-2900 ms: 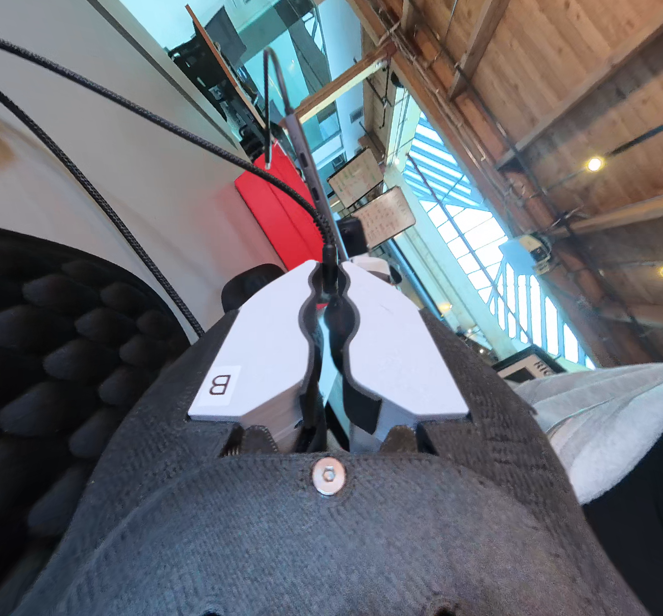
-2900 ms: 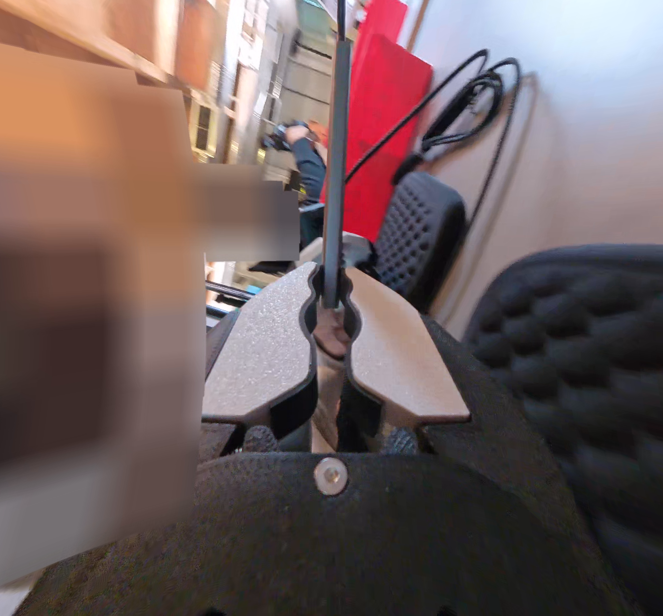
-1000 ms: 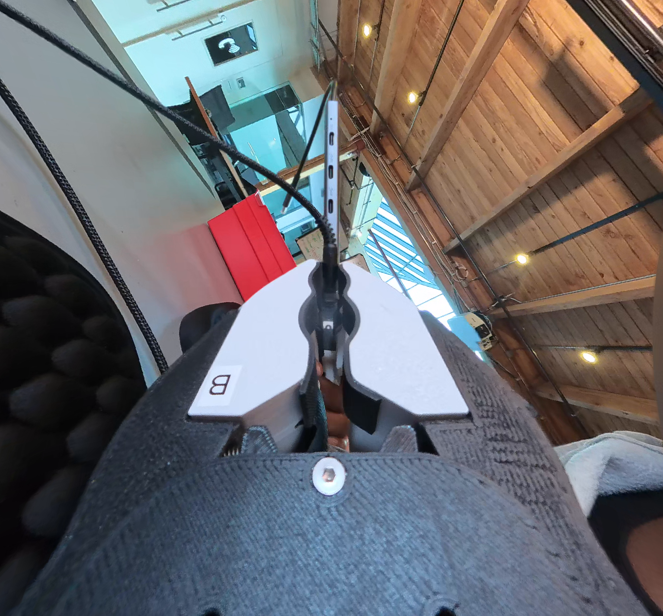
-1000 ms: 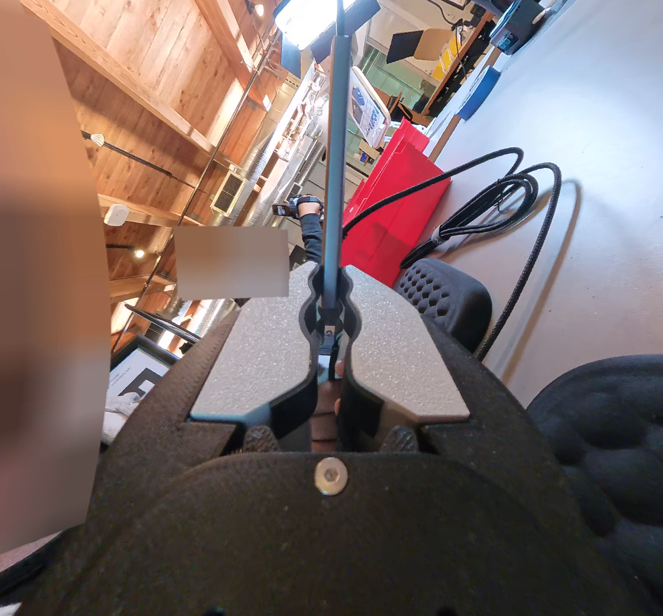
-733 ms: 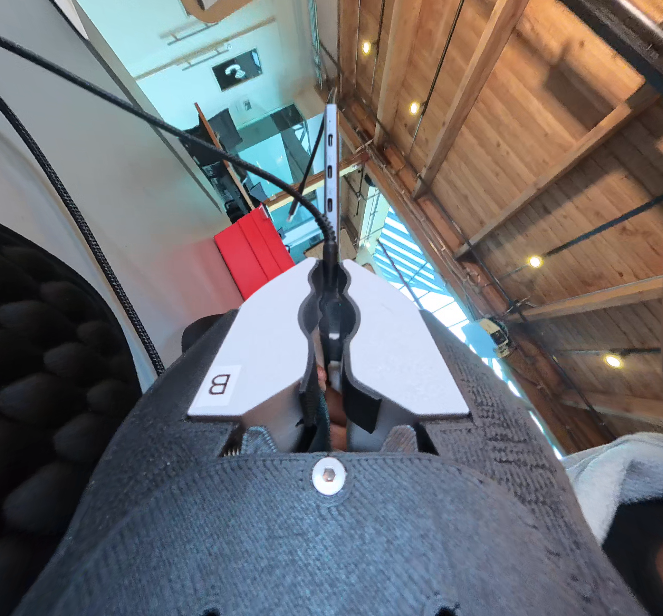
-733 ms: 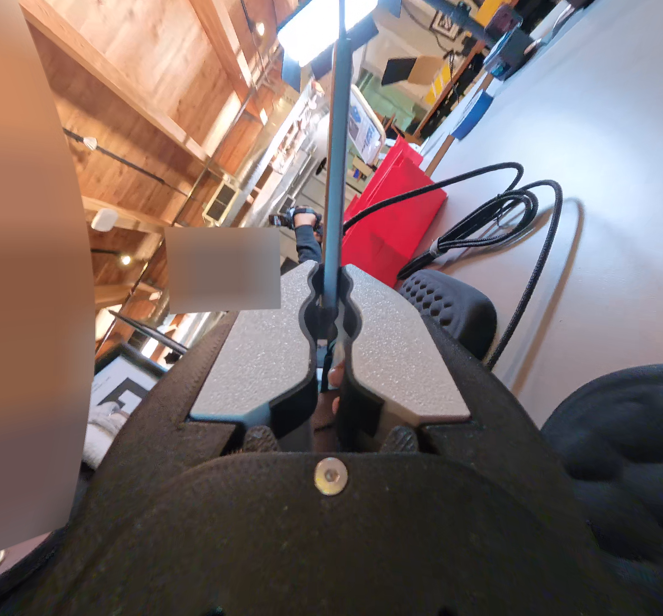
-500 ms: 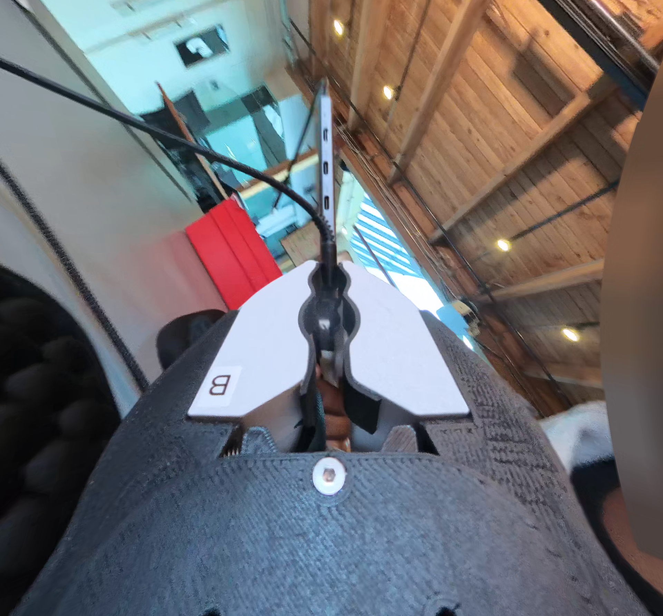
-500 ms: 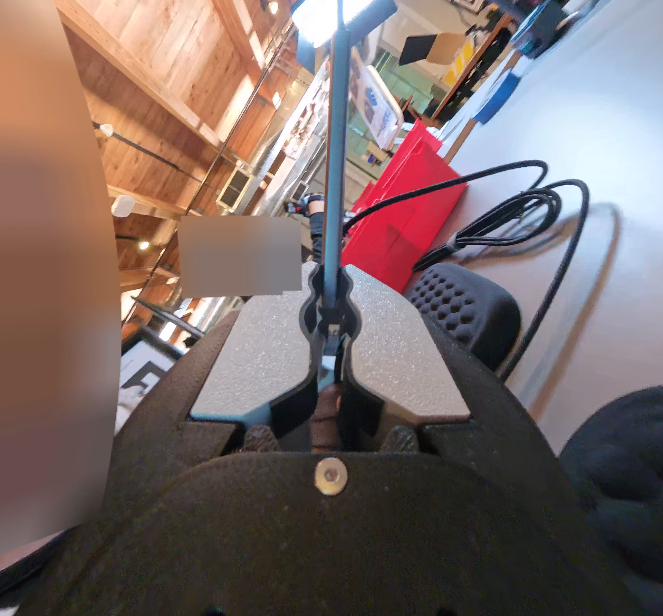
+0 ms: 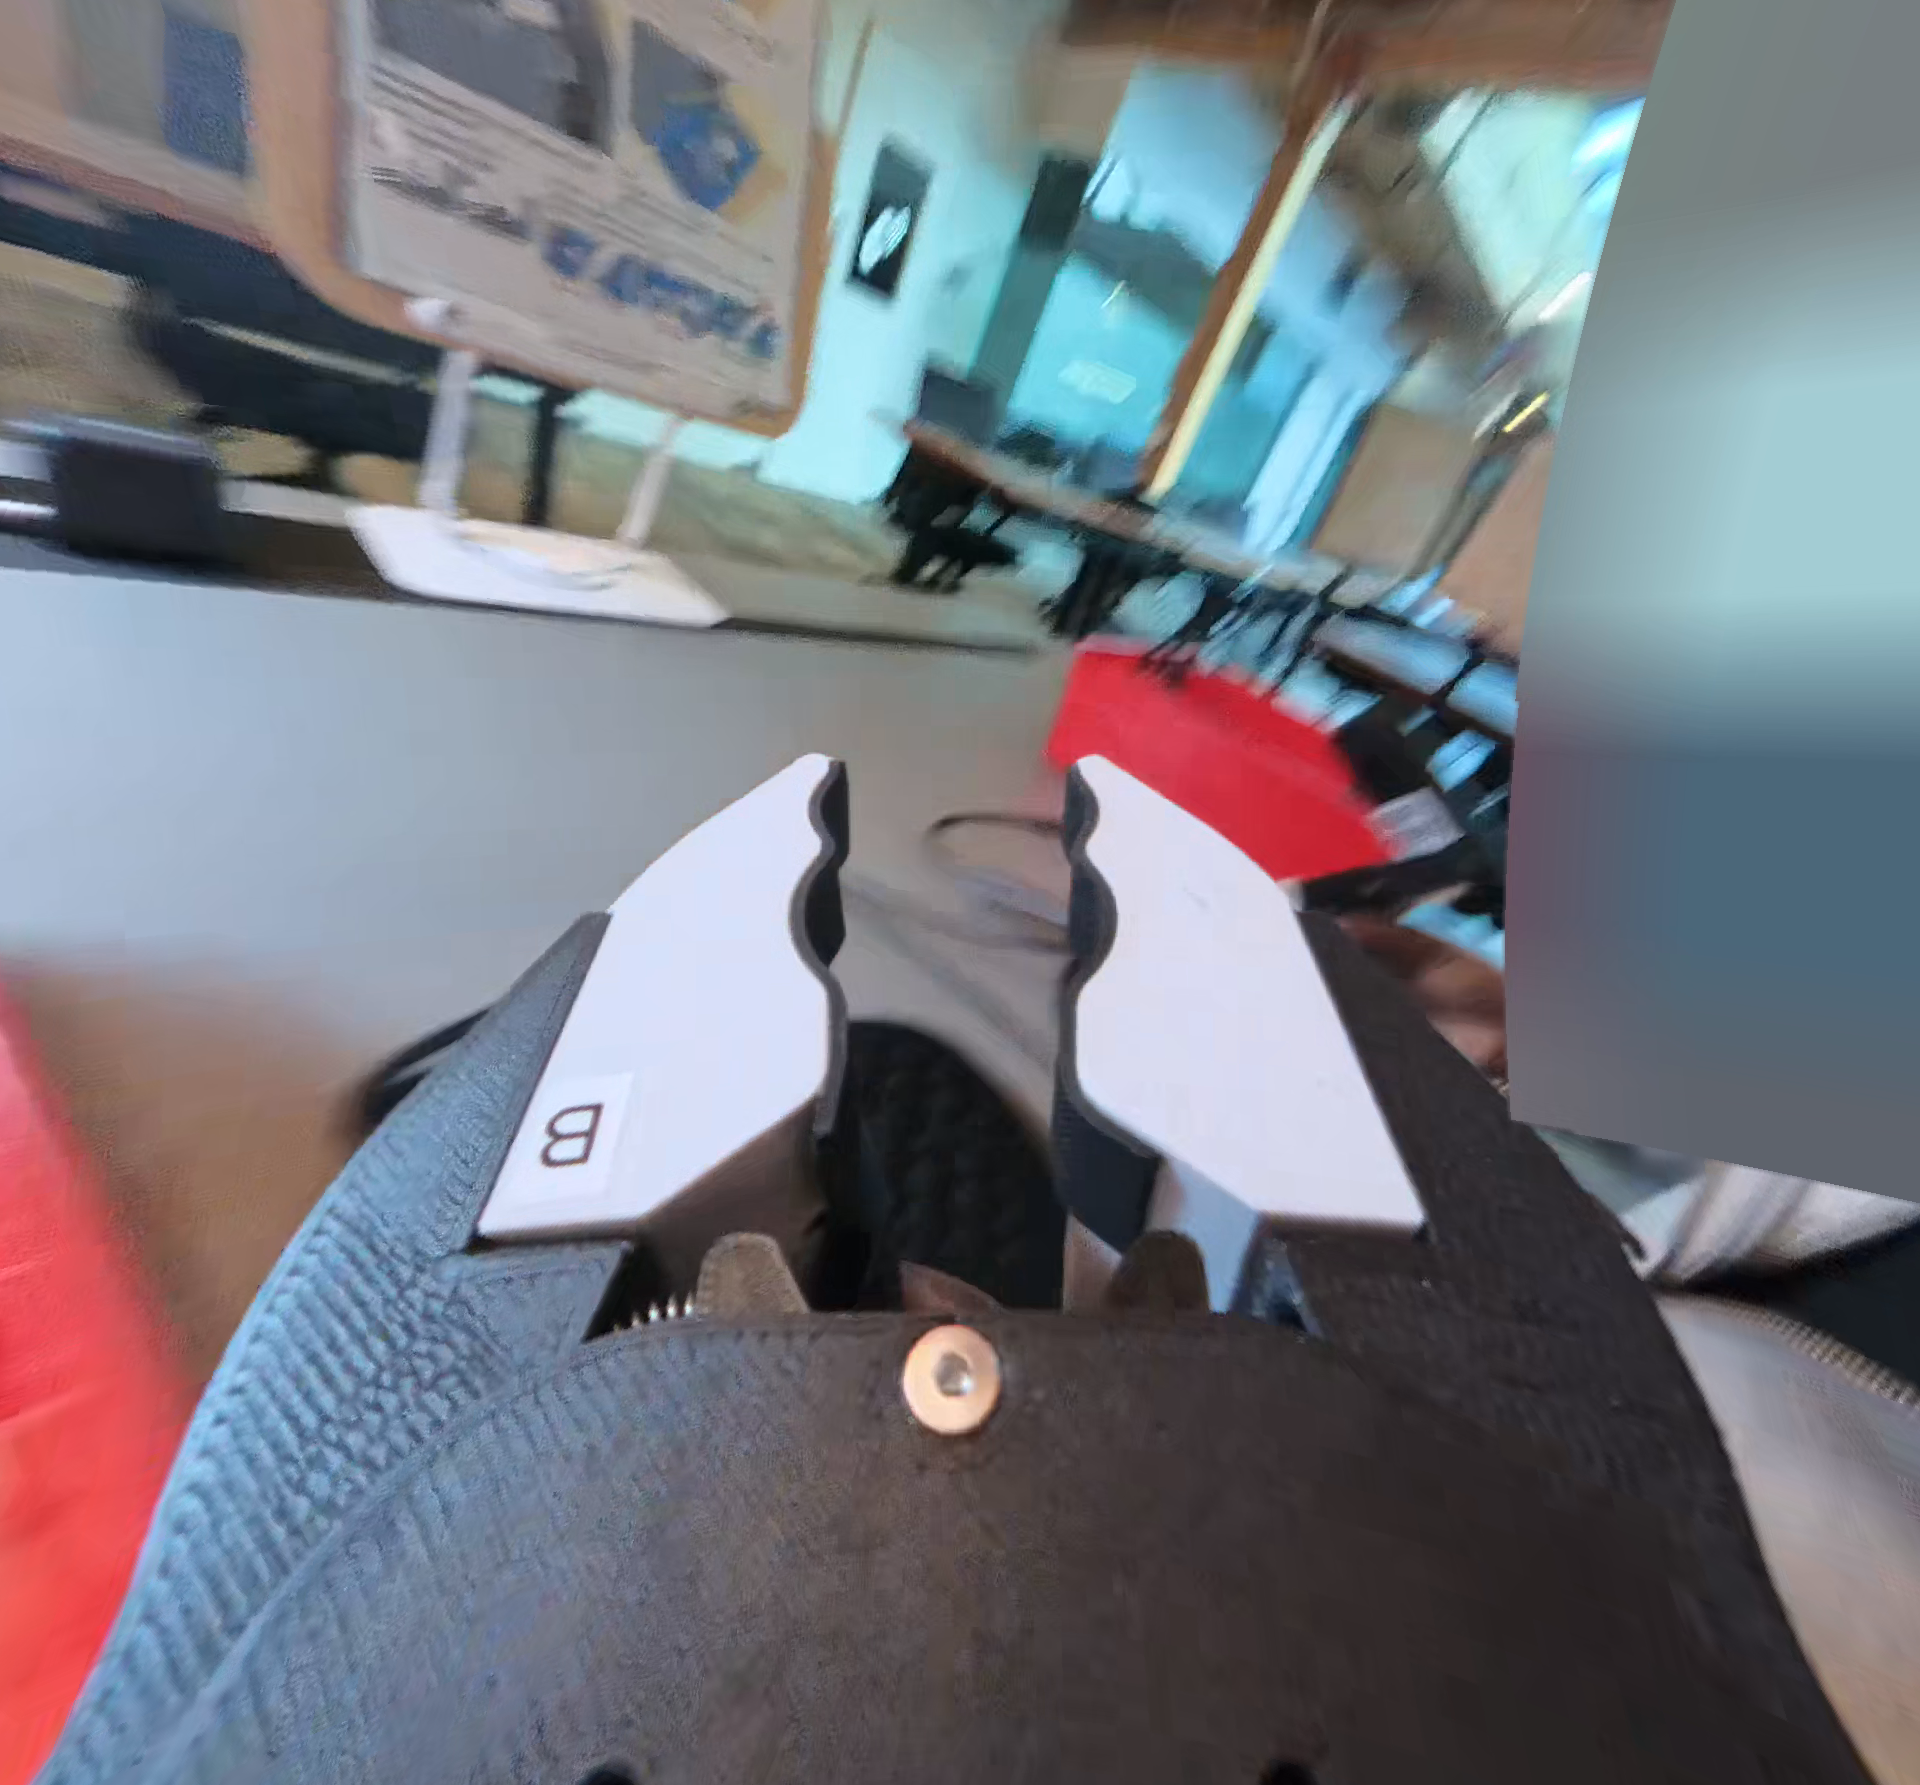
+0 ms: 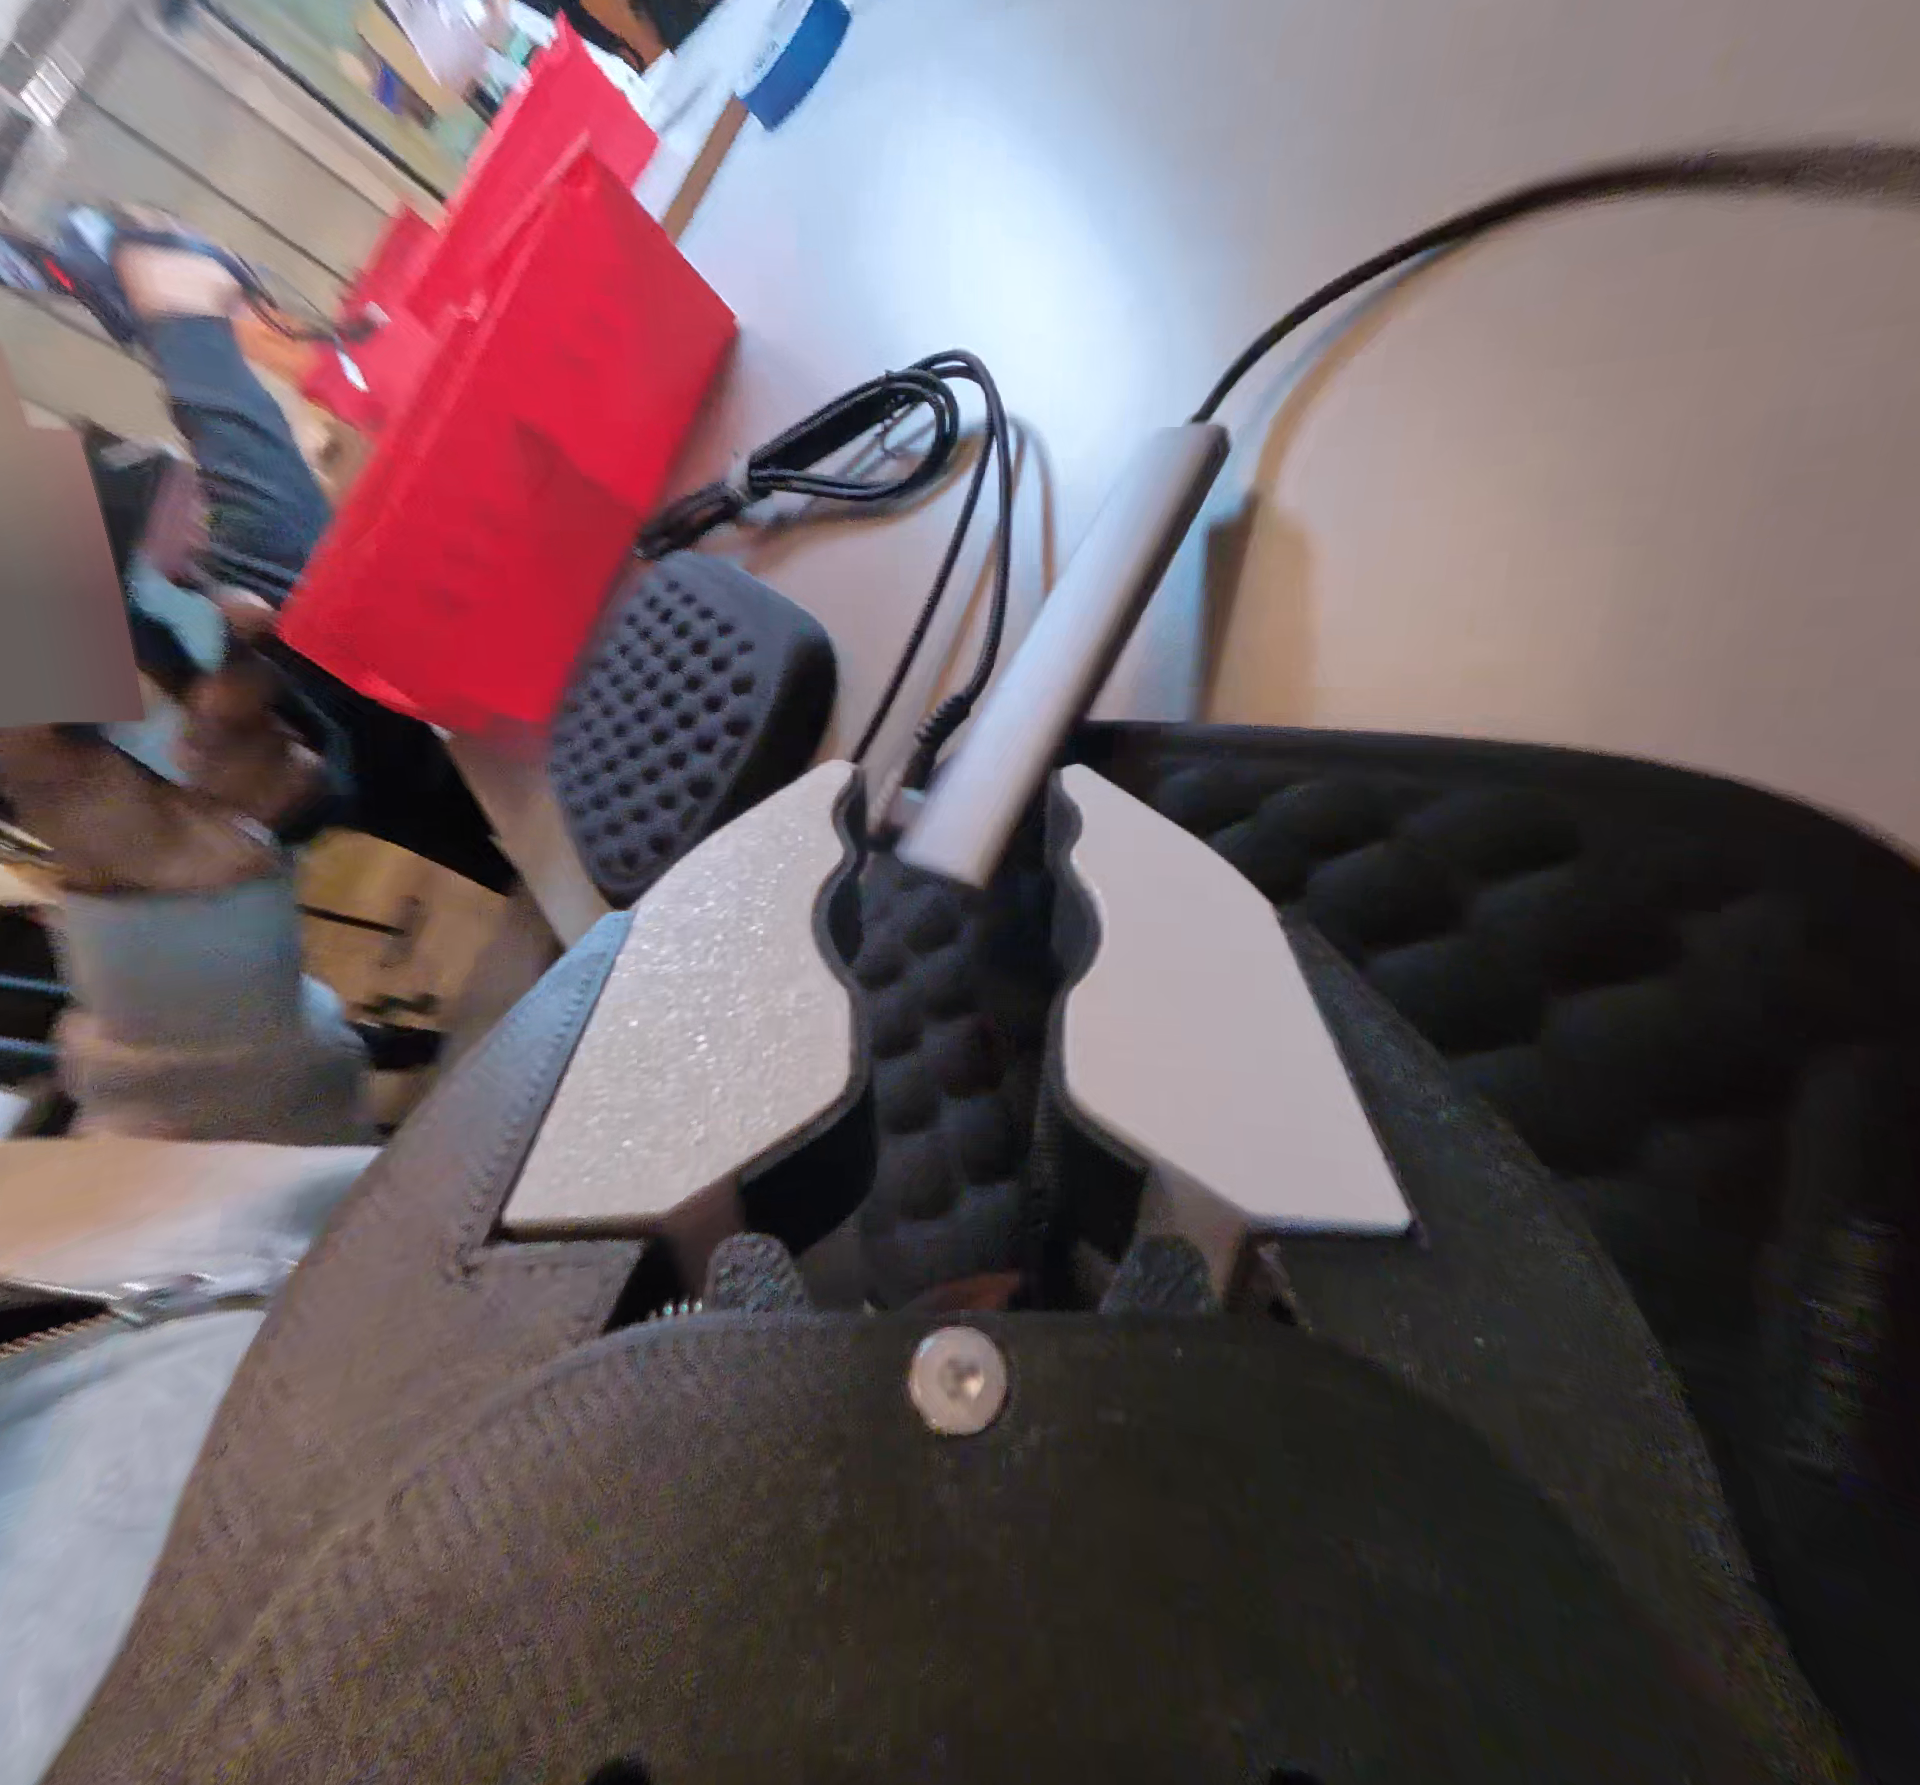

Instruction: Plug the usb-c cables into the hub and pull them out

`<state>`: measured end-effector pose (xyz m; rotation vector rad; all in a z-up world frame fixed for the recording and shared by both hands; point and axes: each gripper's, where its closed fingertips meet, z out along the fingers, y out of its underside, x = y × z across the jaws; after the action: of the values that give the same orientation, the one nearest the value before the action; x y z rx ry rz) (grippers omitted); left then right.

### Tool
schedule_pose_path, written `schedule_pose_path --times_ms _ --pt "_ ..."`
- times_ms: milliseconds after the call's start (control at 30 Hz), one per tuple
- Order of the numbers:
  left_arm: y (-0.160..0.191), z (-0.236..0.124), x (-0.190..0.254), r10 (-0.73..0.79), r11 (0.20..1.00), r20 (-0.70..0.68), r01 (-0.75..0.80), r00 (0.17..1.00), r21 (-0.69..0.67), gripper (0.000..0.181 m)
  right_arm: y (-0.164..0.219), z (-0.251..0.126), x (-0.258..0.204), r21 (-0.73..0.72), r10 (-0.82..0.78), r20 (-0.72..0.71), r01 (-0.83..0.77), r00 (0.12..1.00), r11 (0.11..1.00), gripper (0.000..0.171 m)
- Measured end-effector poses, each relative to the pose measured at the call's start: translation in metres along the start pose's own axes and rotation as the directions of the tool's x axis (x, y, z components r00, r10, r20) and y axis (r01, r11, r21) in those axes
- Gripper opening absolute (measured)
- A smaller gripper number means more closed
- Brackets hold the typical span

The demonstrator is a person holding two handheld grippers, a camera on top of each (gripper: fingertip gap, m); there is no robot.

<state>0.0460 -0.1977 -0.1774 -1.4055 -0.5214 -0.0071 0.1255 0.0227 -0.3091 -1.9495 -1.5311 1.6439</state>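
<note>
In the right wrist view the silver hub (image 10: 1070,634) lies slanted on the grey table (image 10: 1455,592), its near end between the spread fingertips of my right gripper (image 10: 956,779), which is open and does not clamp it. A black braided USB-C cable (image 10: 940,717) meets the hub's left side near that end; I cannot tell if it is plugged in. The hub's own thin cable (image 10: 1455,249) leaves its far end. My left gripper (image 9: 956,779) is open and empty over the table; that view is blurred.
A bundled black cable (image 10: 862,447) lies beyond the hub. A red bag (image 10: 520,447) and a black perforated case (image 10: 686,696) stand to the left. A blue tape roll (image 10: 795,57) is far back. A black padded mat (image 10: 1558,956) lies under the right gripper. A person sits far left. The tips of one gripper are about 25 centimeters away from the tips of the other.
Both grippers have opened: the left let go of the cable plug, the right let go of the hub. Both views swung down from the ceiling to the table, where the hub now lies.
</note>
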Motion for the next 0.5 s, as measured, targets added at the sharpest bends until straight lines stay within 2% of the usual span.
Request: schedule_pose_path --times_ms 67,133,167,233,267,300,333,400,433,500 --pt "-0.005 -0.034 -0.038 0.154 0.968 0.149 -0.119 0.977 -0.223 0.040 -0.008 -0.009 0.003 0.004 -0.121 -0.052 0.121 0.991 0.993 0.051" --pt "-0.005 -0.076 -0.085 0.308 0.861 0.288 -0.136 0.907 -0.491 0.040 -0.023 -0.020 0.005 0.041 -0.203 -0.096 0.207 0.975 0.977 0.066" --pt "-0.003 -0.097 -0.105 0.418 0.759 0.287 -0.158 0.862 -0.631 0.041 -0.031 -0.024 0.002 0.076 -0.232 -0.097 0.240 0.968 0.968 0.070" --pt "0.006 -0.136 -0.138 0.624 0.445 0.105 -0.243 0.774 -0.862 0.040 -0.043 -0.033 -0.007 0.132 -0.262 -0.069 0.269 0.963 0.954 0.070" --pt "0.011 -0.152 -0.152 0.657 0.287 0.002 -0.248 0.754 -0.925 0.039 -0.046 -0.036 -0.012 0.150 -0.260 -0.037 0.263 0.965 0.953 0.069" --pt "0.018 -0.166 -0.162 0.639 0.149 -0.085 -0.232 0.764 -0.961 0.039 -0.049 -0.038 -0.017 0.162 -0.251 -0.010 0.249 0.968 0.955 0.069" --pt "0.023 -0.176 -0.172 0.610 0.046 -0.146 -0.219 0.779 -0.975 0.038 -0.050 -0.039 -0.021 0.173 -0.244 0.018 0.237 0.970 0.956 0.068" --pt "0.031 -0.190 -0.189 0.545 -0.120 -0.236 -0.204 0.804 -0.972 0.037 -0.051 -0.040 -0.028 0.197 -0.233 0.062 0.217 0.970 0.956 0.066" --pt "0.035 -0.195 -0.195 0.509 -0.189 -0.284 -0.216 0.813 -0.958 0.037 -0.051 -0.040 -0.031 0.206 -0.228 0.079 0.208 0.970 0.956 0.065" --pt "0.044 -0.198 -0.206 0.446 -0.277 -0.341 -0.234 0.828 -0.932 0.037 -0.049 -0.039 -0.035 0.208 -0.215 0.108 0.189 0.971 0.960 0.063"
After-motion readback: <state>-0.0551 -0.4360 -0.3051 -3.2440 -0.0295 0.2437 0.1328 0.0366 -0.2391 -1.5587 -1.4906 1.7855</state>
